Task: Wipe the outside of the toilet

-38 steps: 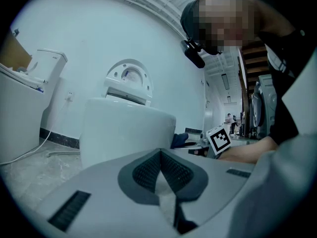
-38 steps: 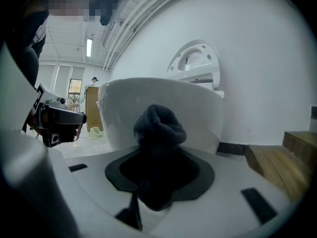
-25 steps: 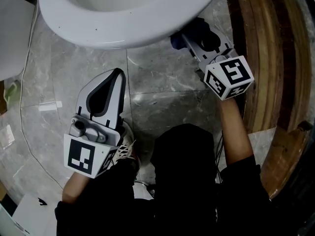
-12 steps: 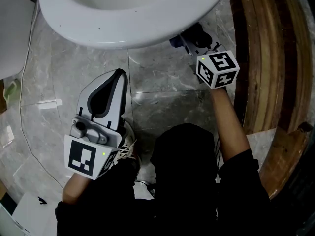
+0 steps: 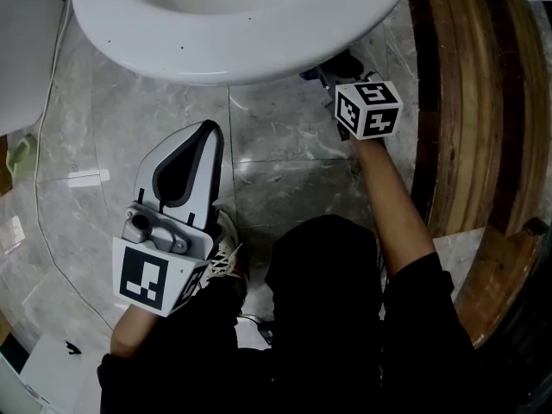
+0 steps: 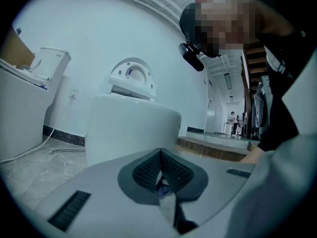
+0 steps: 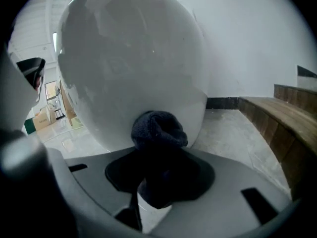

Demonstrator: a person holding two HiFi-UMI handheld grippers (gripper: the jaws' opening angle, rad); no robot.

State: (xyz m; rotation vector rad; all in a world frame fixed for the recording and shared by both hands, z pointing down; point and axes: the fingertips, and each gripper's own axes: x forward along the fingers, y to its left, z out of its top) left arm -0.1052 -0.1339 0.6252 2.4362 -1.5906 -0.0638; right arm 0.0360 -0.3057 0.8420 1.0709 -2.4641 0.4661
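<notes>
Floor (image 5: 285,136): grey marble tile. It runs under the bowl and leaves room for a gripper to reach in low from the front.

Toilet (image 5: 233,50): white, with its rim across the top of the head view. In the right gripper view its rounded outer wall (image 7: 133,68) fills most of the frame, so this is the surface being worked. The left gripper view shows it standing a little way ahead (image 6: 133,128).

Wooden step (image 5: 466,102): runs along the person's right, near the bowl. The right arm goes in between it and the toilet.

Left gripper (image 5: 205,132): held low over the floor, well apart from the bowl. Its fingers are closed tip to tip (image 6: 161,155), and I see nothing clamped between them. Judgement: it is parked out of the way, since the wiping needs one tool only.

Right gripper (image 5: 332,72): reaches under the overhang of the rim at the bowl's front right. The fingers are closed on a dark cloth (image 7: 158,157). The low angle suits the underside curve.

Cloth (image 7: 158,130): dark blue and bunched, with a wad sticking out past the fingertips so that fabric meets the porcelain, not plastic. It appears to touch the lower outer wall, though I can't confirm how firmly. From the head view only a dark edge shows under the rim (image 5: 345,61).

Step in hand (judgement): wiping the lower outside of the bowl. How much has been covered cannot be read here.
</notes>
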